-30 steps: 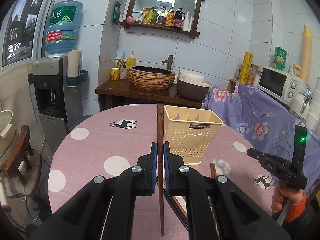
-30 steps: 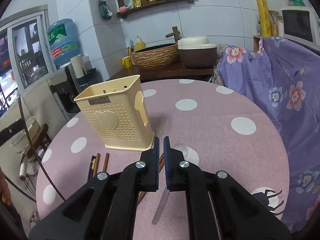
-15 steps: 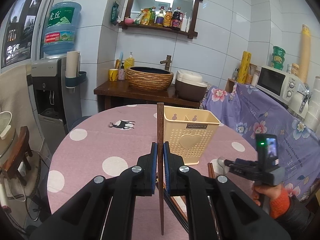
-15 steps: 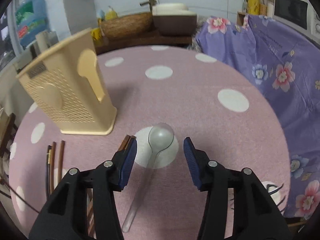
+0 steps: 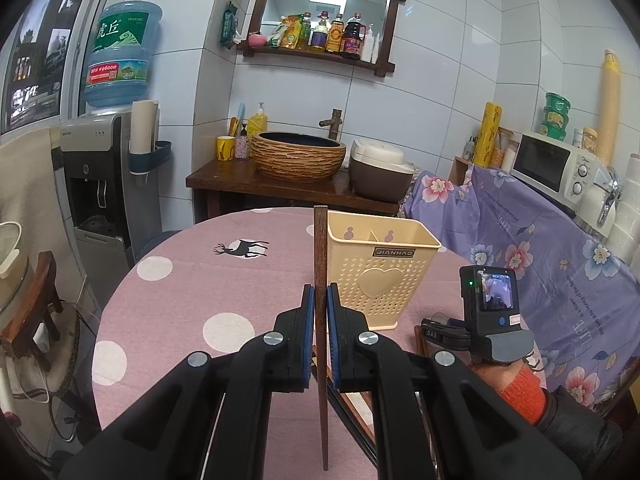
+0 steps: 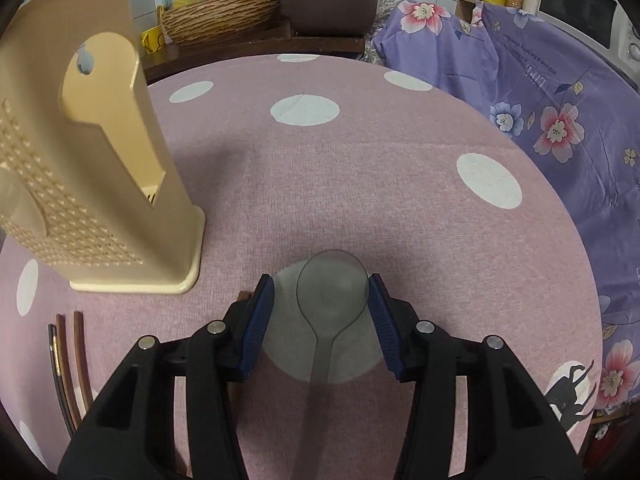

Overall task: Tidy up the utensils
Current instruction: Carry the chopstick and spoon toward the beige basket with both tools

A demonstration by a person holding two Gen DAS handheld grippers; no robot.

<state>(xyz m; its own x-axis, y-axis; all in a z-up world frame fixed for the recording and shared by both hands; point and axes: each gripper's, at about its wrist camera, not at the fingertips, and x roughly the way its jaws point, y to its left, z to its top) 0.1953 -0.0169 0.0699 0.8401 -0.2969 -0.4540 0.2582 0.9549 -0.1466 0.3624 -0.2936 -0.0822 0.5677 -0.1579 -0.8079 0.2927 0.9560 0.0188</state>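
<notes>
a round table (image 6: pixel 360 184) under a pink cloth with white dots fills a tiled kitchen corner. the left gripper (image 5: pixel 319 312) is clamped on a dark wooden chopstick (image 5: pixel 320 256), held upright, long axis vertical, just left of the cream perforated utensil holder (image 5: pixel 382 276). the right gripper (image 6: pixel 322 312) stands partly spread, its pads either side of a translucent grey spoon (image 6: pixel 330 308) lying flat, bowl pointing far, handle running near. more chopsticks (image 6: pixel 68 360) lie at the near left.

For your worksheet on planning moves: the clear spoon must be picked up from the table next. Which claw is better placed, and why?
The right claw. Its jaws stand open on either side of the clear spoon. The left claw is already shut on a chopstick.
</notes>
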